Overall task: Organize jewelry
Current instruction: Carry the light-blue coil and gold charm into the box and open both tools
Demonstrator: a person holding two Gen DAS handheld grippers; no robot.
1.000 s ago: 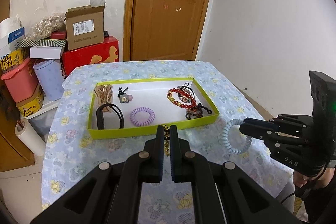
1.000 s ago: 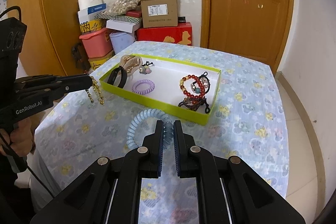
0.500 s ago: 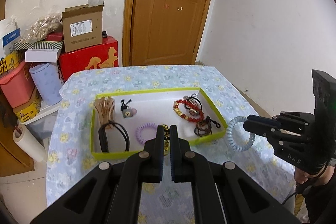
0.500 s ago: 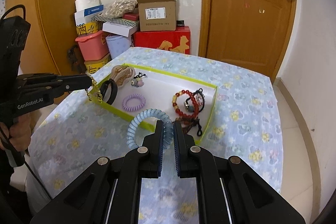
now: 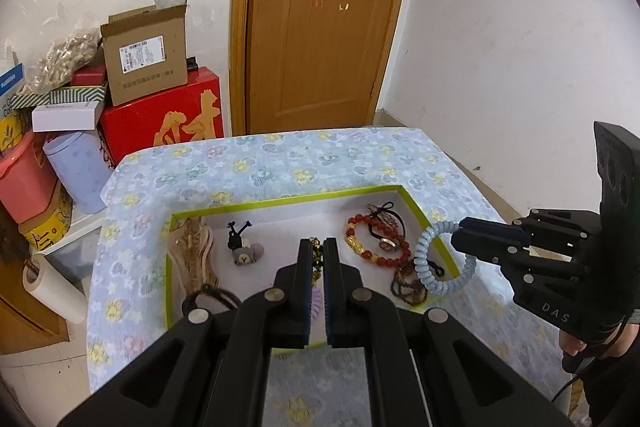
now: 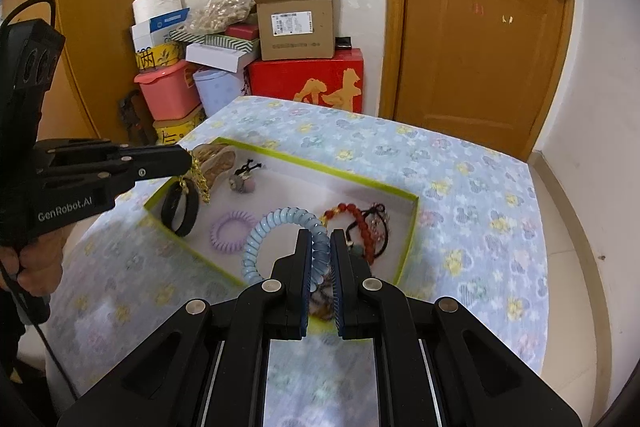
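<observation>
With the left gripper (image 5: 317,255) pinching a gold bead chain (image 6: 199,175) and the right gripper (image 6: 320,247) clamping a pale blue spiral hair tie (image 6: 276,231) over the lime-rimmed white tray (image 6: 408,243), each probably needed lowering into bare floor near 12 o'clock before release.

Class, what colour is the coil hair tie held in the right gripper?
Light blue coil hair tie; right wrist view shows it best.
</observation>
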